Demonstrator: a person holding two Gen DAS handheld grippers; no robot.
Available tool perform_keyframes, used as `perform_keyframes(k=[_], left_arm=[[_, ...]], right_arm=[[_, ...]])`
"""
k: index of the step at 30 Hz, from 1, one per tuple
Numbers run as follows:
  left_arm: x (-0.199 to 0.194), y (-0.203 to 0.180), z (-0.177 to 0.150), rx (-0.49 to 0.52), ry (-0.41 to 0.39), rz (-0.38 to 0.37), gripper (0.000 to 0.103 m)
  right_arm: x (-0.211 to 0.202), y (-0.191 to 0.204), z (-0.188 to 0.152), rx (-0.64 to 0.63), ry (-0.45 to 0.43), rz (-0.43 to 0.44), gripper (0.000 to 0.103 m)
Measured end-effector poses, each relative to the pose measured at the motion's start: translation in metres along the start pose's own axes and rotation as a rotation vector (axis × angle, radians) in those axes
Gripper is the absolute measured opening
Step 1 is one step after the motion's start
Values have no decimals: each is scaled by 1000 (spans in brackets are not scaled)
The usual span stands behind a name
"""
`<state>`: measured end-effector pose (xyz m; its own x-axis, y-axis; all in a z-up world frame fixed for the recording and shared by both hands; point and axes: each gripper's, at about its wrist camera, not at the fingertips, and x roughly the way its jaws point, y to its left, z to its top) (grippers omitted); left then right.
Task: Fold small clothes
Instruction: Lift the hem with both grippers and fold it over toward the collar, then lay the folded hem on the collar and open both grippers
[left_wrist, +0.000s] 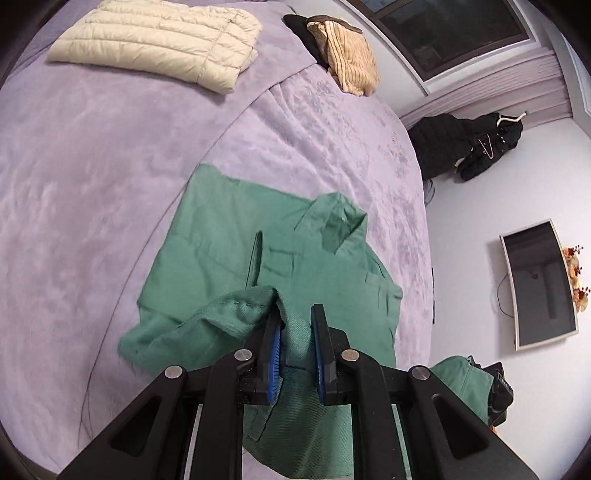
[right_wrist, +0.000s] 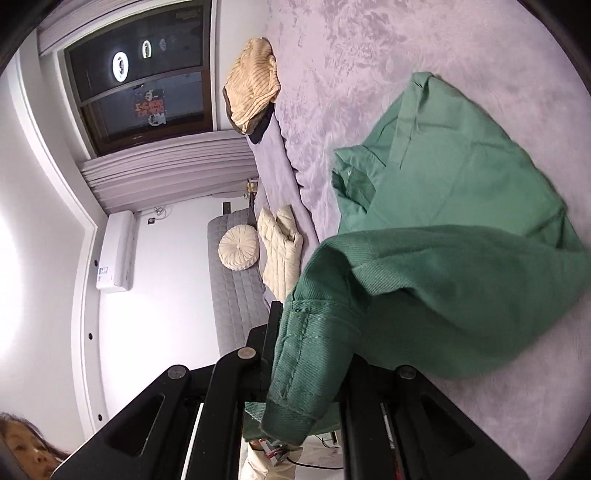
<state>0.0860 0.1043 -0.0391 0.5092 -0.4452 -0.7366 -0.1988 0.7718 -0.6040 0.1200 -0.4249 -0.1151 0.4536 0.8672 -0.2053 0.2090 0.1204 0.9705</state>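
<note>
Lavender plush bedspread (left_wrist: 92, 155) across a wide bed, white walls and a dark window (right_wrist: 140, 77) beyond. Spread on it near the bed's edge, a green collared shirt (left_wrist: 229, 236), body flat, collar toward the wall, lower part lifted off the cover. Farther up the bed, a folded cream puffer jacket (left_wrist: 159, 40), well apart from the shirt, and a tan ribbed garment (left_wrist: 351, 59) at the far edge. Left gripper (left_wrist: 295, 328) clamped on a bunched fold of the green fabric between blue pads. Right gripper (right_wrist: 306, 369) closed on a stitched cuff of the same shirt, sleeve draped over the fingers.
</note>
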Motion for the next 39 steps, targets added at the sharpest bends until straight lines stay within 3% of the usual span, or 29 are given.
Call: perform_keyframes(k=[5, 8, 13, 19, 20, 21, 22, 24, 26, 27, 28, 33, 39], left_arm=[[49, 12, 53, -74, -30, 150, 16], [81, 25, 71, -109, -11, 224, 16], [119, 35, 78, -54, 58, 289, 16], [134, 50, 97, -81, 133, 278, 17], [137, 53, 100, -92, 164, 283, 17], [139, 54, 103, -100, 194, 288, 17], [140, 54, 105, -99, 215, 289, 20], [134, 49, 108, -67, 223, 293, 30], [116, 37, 113, 4, 161, 327, 61], [105, 31, 115, 40, 117, 339, 84], [95, 25, 118, 73, 77, 340, 90], [85, 7, 120, 259, 34, 436, 90], [148, 24, 104, 312, 164, 515, 90]], right_arm=[[35, -30, 79, 141, -23, -26, 10], [55, -42, 110, 139, -9, -103, 10], [75, -61, 124, 168, -25, -169, 10], [76, -63, 134, 199, -80, -201, 14], [78, -65, 136, 202, -81, -214, 18], [80, -66, 137, 206, -82, -226, 28], [81, -65, 138, 211, -91, -239, 36], [77, -60, 137, 194, -115, -257, 84], [74, -52, 137, 160, -119, -255, 86], [72, -48, 138, 142, -117, -267, 86], [69, -41, 138, 116, -121, -290, 86], [64, -19, 135, -31, -107, -446, 86], [76, 0, 134, -308, -115, -800, 86]])
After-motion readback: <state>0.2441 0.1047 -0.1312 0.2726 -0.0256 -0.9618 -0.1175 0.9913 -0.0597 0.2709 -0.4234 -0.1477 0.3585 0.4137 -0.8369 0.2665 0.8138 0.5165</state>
